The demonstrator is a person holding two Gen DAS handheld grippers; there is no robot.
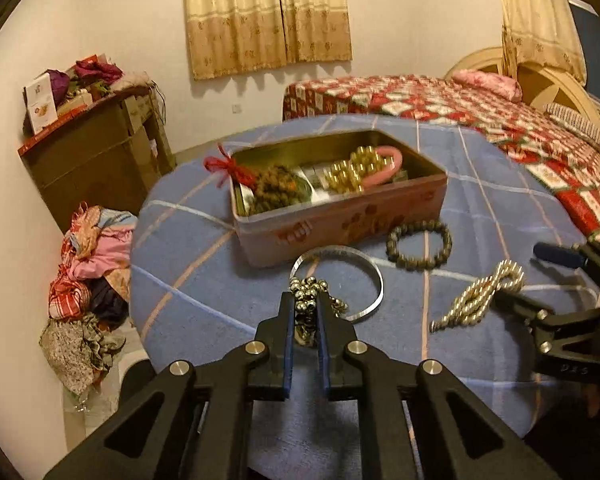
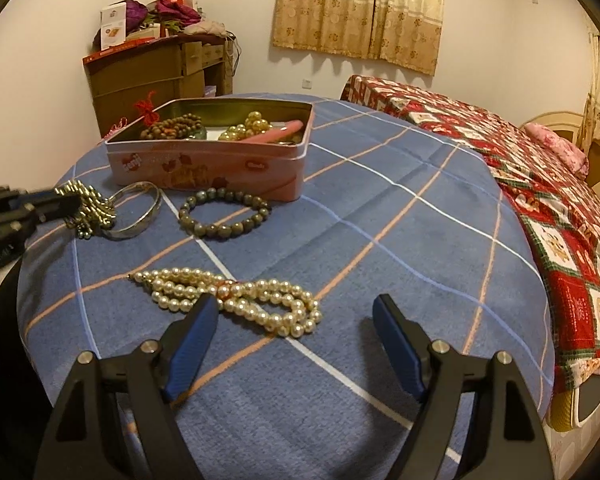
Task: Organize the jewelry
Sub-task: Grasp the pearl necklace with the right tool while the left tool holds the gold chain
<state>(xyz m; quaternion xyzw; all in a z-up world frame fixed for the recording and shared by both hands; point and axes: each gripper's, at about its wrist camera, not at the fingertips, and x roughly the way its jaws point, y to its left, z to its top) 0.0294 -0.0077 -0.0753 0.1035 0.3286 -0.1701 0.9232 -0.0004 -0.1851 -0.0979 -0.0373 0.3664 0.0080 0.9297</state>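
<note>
Left claw (image 1: 305, 312) pinches a gold bead strand (image 1: 309, 294); right claw (image 2: 296, 308) is spread.
Pearl necklace (image 2: 236, 300) lies by the right claw, near the surface's (image 2: 380, 240) front edge; pink tin (image 2: 208, 168) sits farther back.

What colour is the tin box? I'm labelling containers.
Pink, with red printed motifs; the tin box shows best in the right wrist view.

The left tongs (image 1: 305, 312) cover the lower part of the beaded chain (image 1: 306, 300) they pinch. At the right edge of the left wrist view the right tongs (image 1: 540, 280) are cut off, and the tin (image 2: 204, 168) wall hides the lower contents; its printed lettering is too blurred to read.
</note>
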